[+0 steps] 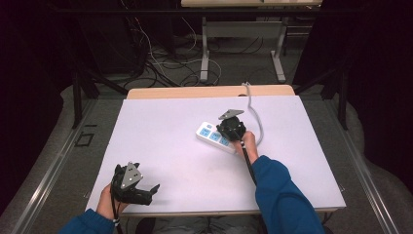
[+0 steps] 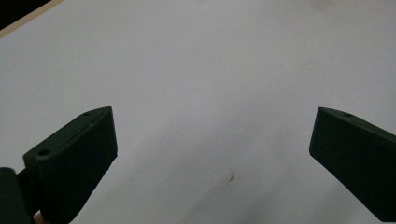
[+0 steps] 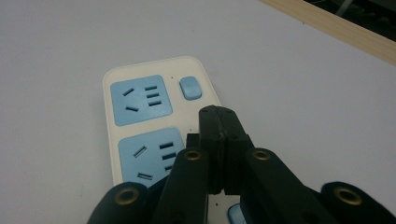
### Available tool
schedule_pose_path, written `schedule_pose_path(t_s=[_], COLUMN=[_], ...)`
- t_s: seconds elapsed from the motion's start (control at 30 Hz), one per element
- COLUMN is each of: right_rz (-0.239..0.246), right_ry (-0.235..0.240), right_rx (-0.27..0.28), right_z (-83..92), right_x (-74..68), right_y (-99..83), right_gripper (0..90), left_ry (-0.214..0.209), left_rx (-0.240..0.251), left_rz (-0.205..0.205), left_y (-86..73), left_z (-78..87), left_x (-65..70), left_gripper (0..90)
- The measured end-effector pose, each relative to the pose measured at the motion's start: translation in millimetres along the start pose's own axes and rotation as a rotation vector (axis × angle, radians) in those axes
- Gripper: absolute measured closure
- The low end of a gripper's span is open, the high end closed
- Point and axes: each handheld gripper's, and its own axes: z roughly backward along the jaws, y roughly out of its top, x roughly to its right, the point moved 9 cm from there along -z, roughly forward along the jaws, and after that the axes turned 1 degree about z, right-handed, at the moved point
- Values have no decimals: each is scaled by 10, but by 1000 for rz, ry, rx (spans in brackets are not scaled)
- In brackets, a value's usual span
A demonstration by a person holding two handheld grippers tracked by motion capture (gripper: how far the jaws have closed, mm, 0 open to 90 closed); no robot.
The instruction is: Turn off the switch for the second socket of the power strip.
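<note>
Right now, my notes on this moment:

Thing in hand: a white plastic power strip with pale-blue socket faces (image 1: 216,138) lies flat on the white table sheet (image 1: 160,141), right of centre, angled across it; its grey cable (image 1: 254,114) trails off toward the far wooden edge.

Right claw: my right gripper (image 3: 219,119) is clenched, jaws pressed flat together with nothing between them. In the right gripper view the closed tip hangs over the strip's edge, just short of the small pale-blue rocker switch (image 3: 190,87) at the end of the strip.

Contact: I cannot tell whether the tip touches the strip; it is close above it, and not on the switch.

Left claw: my left gripper (image 1: 146,191) rests near the front left corner of the sheet, well apart from the strip, jaws released and wide, bare sheet between them in the left gripper view.

Sockets: the two I can see properly are empty, no plug in either.

Progress, as I judge it: the closed tip is lined up like a poking finger, so the approach looks done.

Left to do: pressing the switch itself, I think.
</note>
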Motion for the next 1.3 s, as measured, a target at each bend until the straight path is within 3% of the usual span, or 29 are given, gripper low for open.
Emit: schedule_pose_path(t_s=[0.03, 0.07, 0.17, 0.4, 0.57, 0.67, 1.0, 1.3], right_rz=[-4, -1, -2, -7, 13, 4, -7, -20], right_ry=[1, 3, -1, 1, -2, -8, -7, 17], right_rx=[11, -20, 0, -14, -28, 3, 33, 25], right_z=[-6, 13, 0, 9, 19, 18, 101, 212], right_x=[0, 0, -1, -12, 1, 6, 29, -23], right_y=[7, -12, 2, -7, -10, 14, 89, 142], right_gripper=[900, 900, 900, 900, 900, 900, 899, 889], left_ry=[-2, -3, 0, 8, 2, 2, 3, 0], left_rx=[2, 2, 1, 2, 4, 4, 4, 4], left_rz=[-1, -1, 1, -15, -4, -4, -2, 0], left_y=[2, 2, 1, 4, 3, 4, 3, 0], left_z=[0, 0, 0, 5, 5, 7, 10, 11], left_x=[1, 2, 1, -17, -5, -5, -3, 1], left_gripper=[7, 7, 7, 7, 7, 7, 7, 7])
